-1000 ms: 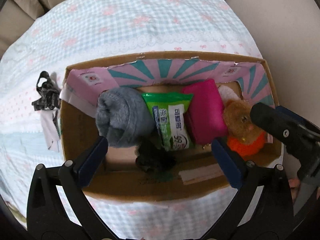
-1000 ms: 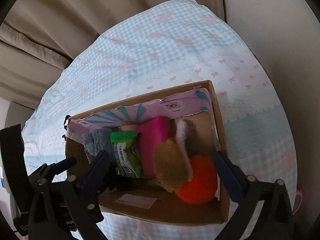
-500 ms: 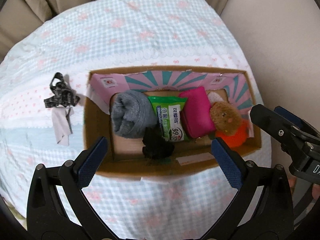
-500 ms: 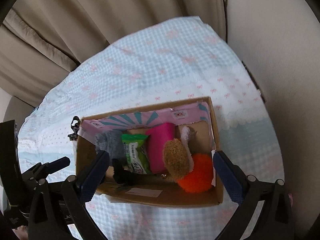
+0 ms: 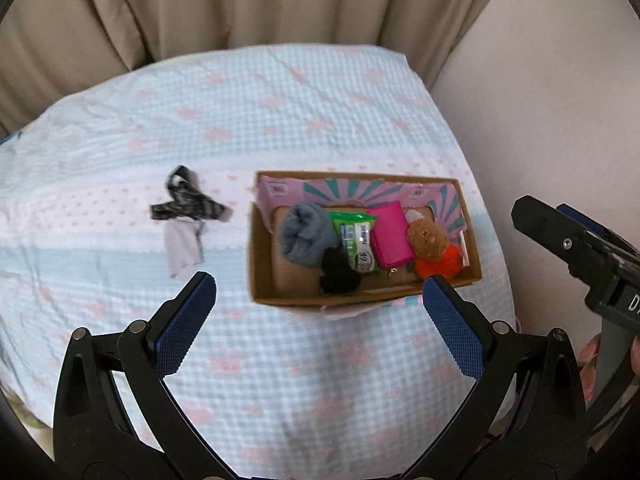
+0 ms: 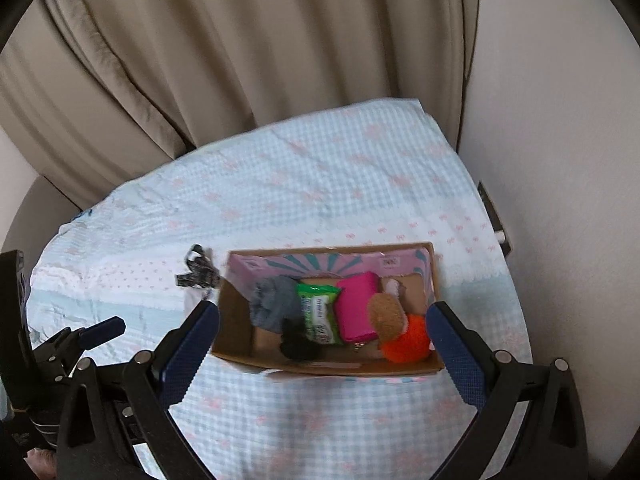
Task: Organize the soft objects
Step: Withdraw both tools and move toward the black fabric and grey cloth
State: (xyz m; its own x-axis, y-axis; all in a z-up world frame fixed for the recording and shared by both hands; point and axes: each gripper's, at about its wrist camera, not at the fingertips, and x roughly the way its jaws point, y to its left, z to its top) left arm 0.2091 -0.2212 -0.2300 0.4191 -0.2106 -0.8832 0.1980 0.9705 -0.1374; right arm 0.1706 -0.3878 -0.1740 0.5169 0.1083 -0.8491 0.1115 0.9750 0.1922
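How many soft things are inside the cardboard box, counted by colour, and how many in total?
Grey: 1, rolled cloth
Green: 1, wipes pack
Pink: 1, pouch
Black: 1, dark bundle
Brown and orange: 1, plush toy
Total: 5 in the cardboard box

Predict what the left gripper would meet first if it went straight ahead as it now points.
Probably the near wall of the box, or the bedspread just before it; depth is unclear. The left gripper is open.
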